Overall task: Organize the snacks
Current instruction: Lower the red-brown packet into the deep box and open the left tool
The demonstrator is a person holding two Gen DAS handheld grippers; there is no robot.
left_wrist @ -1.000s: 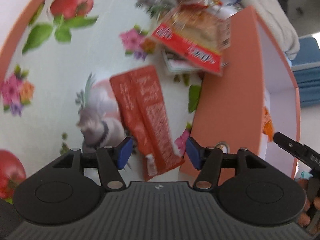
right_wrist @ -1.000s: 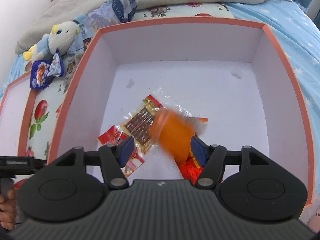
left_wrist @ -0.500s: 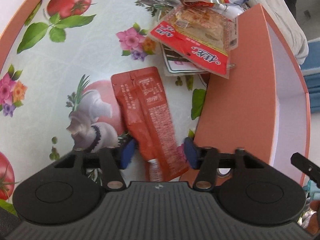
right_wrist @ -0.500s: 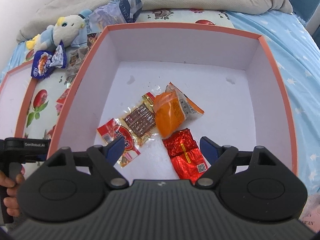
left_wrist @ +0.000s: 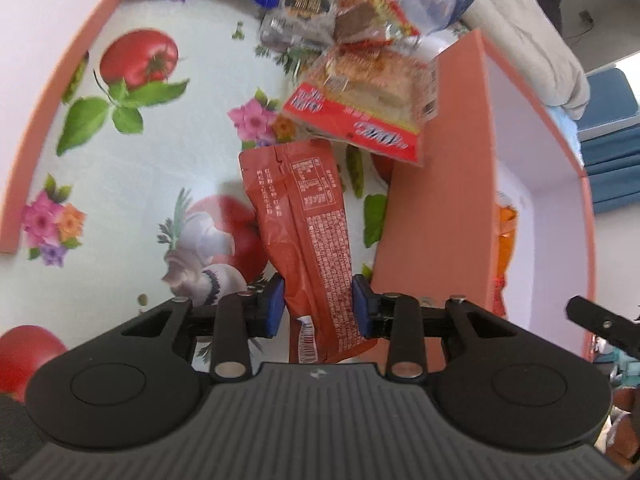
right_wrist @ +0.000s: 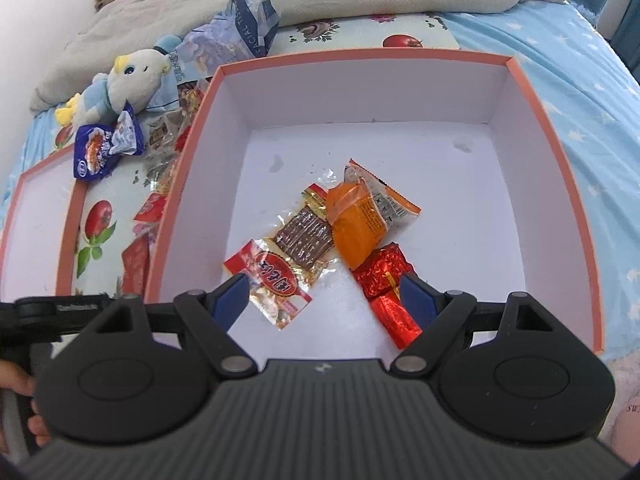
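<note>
Left wrist view: a long red-orange snack packet (left_wrist: 308, 236) stands between the blue pads of the left gripper (left_wrist: 319, 305), its printed back facing the camera and its far end reaching away from the gripper over the flowered tablecloth (left_wrist: 132, 184). The jaws are closing and both pads already meet the packet's edges, so it reads as grasped. Just right of the gripper rises the outer wall of the salmon-pink box (left_wrist: 436, 208). Ahead of the fingertips lies a red-banded cake packet (left_wrist: 360, 108), and beyond it a loose heap of further wrapped snacks (left_wrist: 316, 12).

Right wrist view: the right gripper (right_wrist: 324, 296) hangs over the box interior with its jaws spread wide and nothing between them. On the box floor just ahead of it lie four packets: a clear-wrapped dried-meat strip (right_wrist: 296, 248), an orange sachet (right_wrist: 360, 220), a red foil packet (right_wrist: 386, 280) close to the right pad, and the strip's red label end close to the left pad. Outside, to the gripper's left, sit a blue snack bag (right_wrist: 104, 148) and a plush toy (right_wrist: 124, 84).

Progress, as judged: a few snacks are boxed, one is in hand, and most of the pile outside remains.
</note>
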